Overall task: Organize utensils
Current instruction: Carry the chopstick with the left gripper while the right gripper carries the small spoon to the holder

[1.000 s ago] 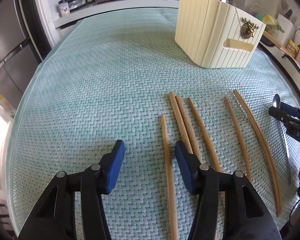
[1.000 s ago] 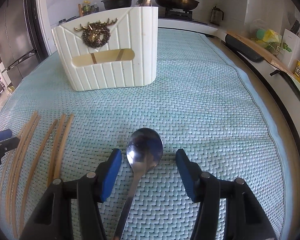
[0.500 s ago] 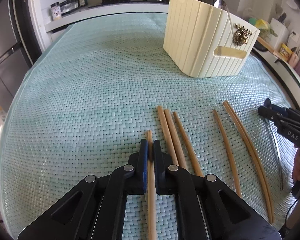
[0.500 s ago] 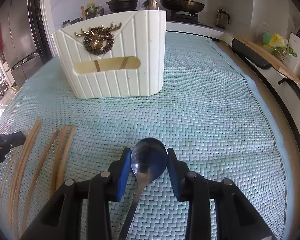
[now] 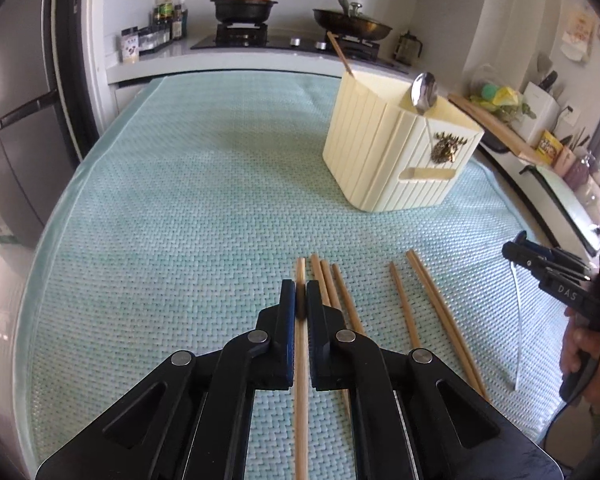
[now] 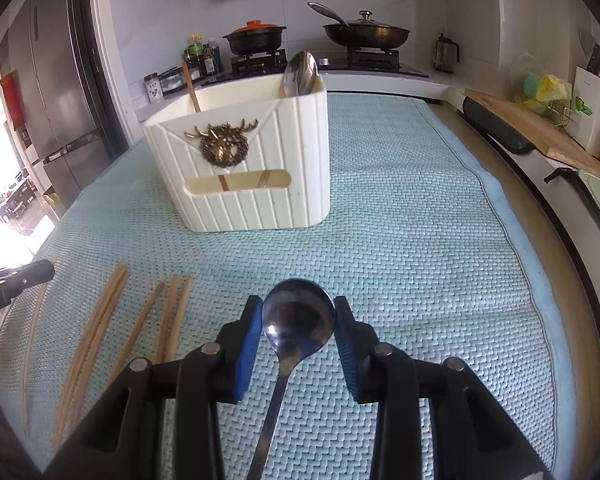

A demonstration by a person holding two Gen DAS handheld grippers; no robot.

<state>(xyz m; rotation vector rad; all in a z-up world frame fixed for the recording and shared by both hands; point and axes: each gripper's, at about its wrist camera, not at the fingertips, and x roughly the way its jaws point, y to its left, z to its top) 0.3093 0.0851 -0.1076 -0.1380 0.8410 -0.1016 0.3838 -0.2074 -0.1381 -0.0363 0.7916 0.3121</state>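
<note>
- Left wrist view: the left gripper (image 5: 299,304) is clamping one chopstick (image 5: 301,380) between its narrow jaws. The loose chopsticks (image 5: 404,312) are lying just right of it; the holder (image 5: 396,152) is standing ahead to the right.
- Right wrist view: the right gripper (image 6: 299,340) is gripping the spoon (image 6: 298,322) by its bowl. The holder (image 6: 244,176) is standing straight ahead.
- Step in hand: pickup. The next move is calling for lifting both utensils and carrying them over the holder's open top.

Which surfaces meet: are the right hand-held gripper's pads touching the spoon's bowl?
Touching. The right wrist view shows both blue pads pressed against the edges of the spoon bowl, no gap.
</note>
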